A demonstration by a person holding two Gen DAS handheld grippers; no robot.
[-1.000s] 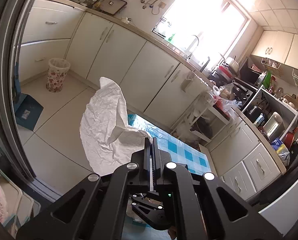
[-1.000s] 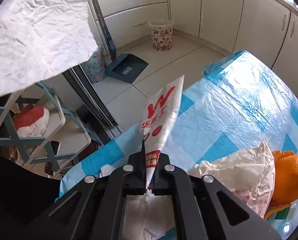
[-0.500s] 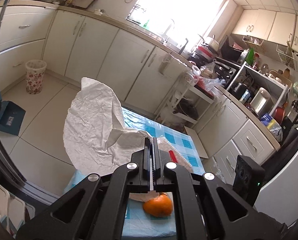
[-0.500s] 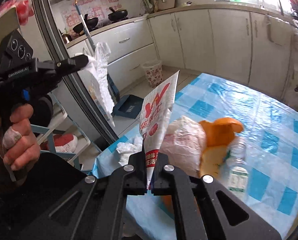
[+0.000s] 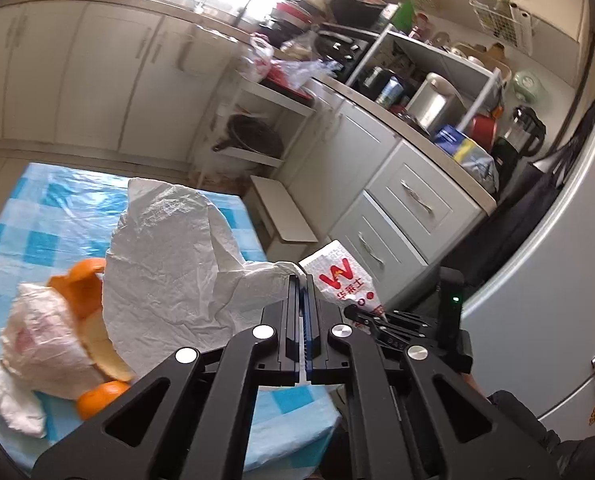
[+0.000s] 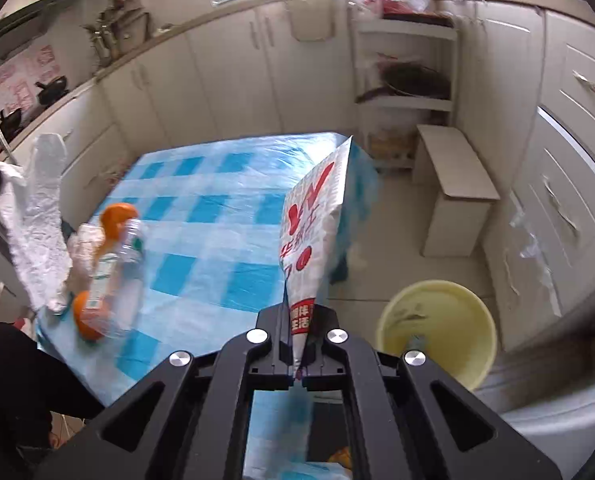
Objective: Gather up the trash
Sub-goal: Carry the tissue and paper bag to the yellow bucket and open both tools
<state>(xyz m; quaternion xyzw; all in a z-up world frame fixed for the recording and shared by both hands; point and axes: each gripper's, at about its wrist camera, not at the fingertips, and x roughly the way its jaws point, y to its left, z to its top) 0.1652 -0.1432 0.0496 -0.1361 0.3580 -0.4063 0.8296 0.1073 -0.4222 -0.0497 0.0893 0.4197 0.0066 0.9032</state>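
Note:
My left gripper (image 5: 302,280) is shut on a crumpled white paper sheet (image 5: 165,264) and holds it above the blue checked table (image 5: 49,216). My right gripper (image 6: 299,320) is shut on a white wrapper with red print (image 6: 317,220), held upright past the table's right edge. The wrapper also shows in the left wrist view (image 5: 343,276), and the paper sheet in the right wrist view (image 6: 41,216). On the table lie orange peel (image 5: 85,280), a plastic bag (image 5: 45,344), an orange (image 6: 85,316) and a clear plastic bottle (image 6: 113,264).
A pale yellow bucket (image 6: 437,328) stands on the floor right of the table, below my right gripper. A cardboard box (image 6: 453,188) stands beyond it. White cabinets (image 6: 225,64) and a shelf rack (image 6: 405,76) line the walls. A fridge (image 5: 557,260) is at the right.
Both grippers have swung to the right with their loads. The right gripper now looks down at the table's right edge and the yellow bucket, which was not in view before.

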